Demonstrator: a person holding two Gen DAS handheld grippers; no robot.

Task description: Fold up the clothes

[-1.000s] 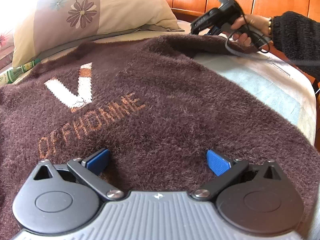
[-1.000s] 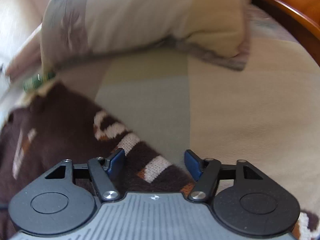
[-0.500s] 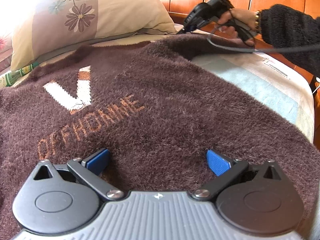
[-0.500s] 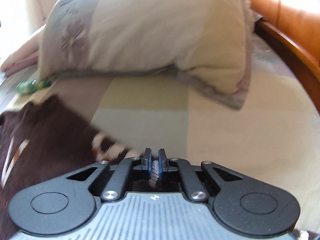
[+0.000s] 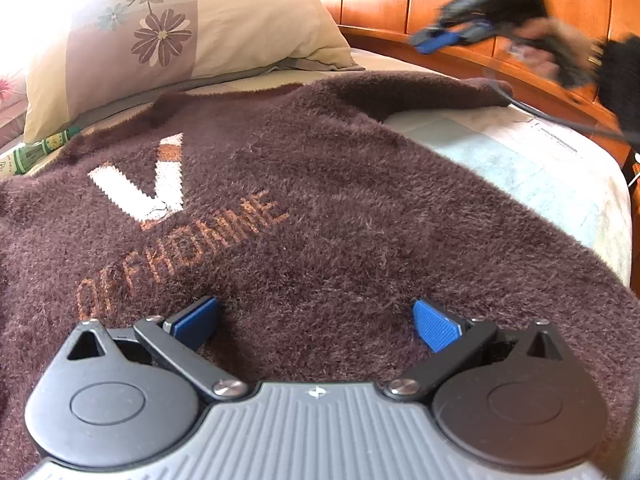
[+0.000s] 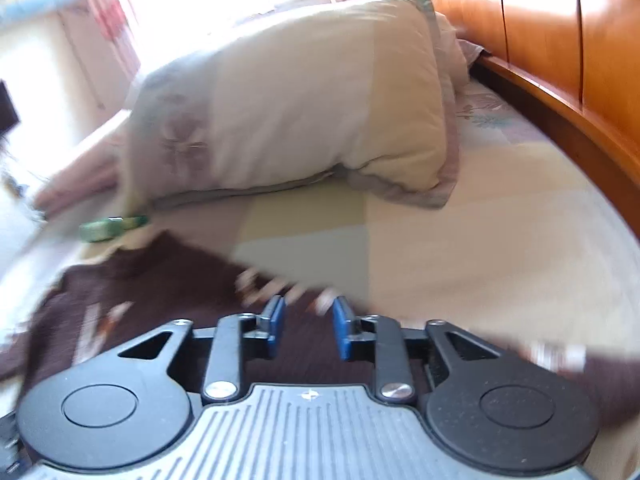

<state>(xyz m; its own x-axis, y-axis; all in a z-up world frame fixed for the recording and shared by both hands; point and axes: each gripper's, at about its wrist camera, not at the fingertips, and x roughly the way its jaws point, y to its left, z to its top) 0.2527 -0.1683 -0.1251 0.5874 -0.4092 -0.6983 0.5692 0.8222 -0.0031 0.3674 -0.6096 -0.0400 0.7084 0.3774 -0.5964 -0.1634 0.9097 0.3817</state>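
A fuzzy dark brown sweater (image 5: 320, 200) with a white V and orange lettering lies spread flat on the bed. My left gripper (image 5: 316, 316) rests low over its near part, blue pads wide apart, open and holding nothing. One brown sleeve (image 5: 440, 92) lies stretched toward the headboard. Above it, blurred, hovers my right gripper (image 5: 436, 42) in a person's hand (image 5: 552, 48). In the right wrist view the right gripper (image 6: 307, 320) is partly open over the sweater (image 6: 160, 280), with the striped cuff (image 6: 256, 280) blurred just ahead of the pads.
A beige flowered pillow (image 5: 180, 32) lies at the head of the bed, also seen as the pillow (image 6: 300, 112). An orange wooden headboard (image 5: 460, 0) runs along the far side. A green bottle (image 5: 36, 152) lies by the pillow. Pale bed sheet (image 5: 520, 168) shows on the right.
My right gripper shut on the striped cuff, then opened and rose off the sleeve, which now lies on the bed. The left gripper has stayed still.
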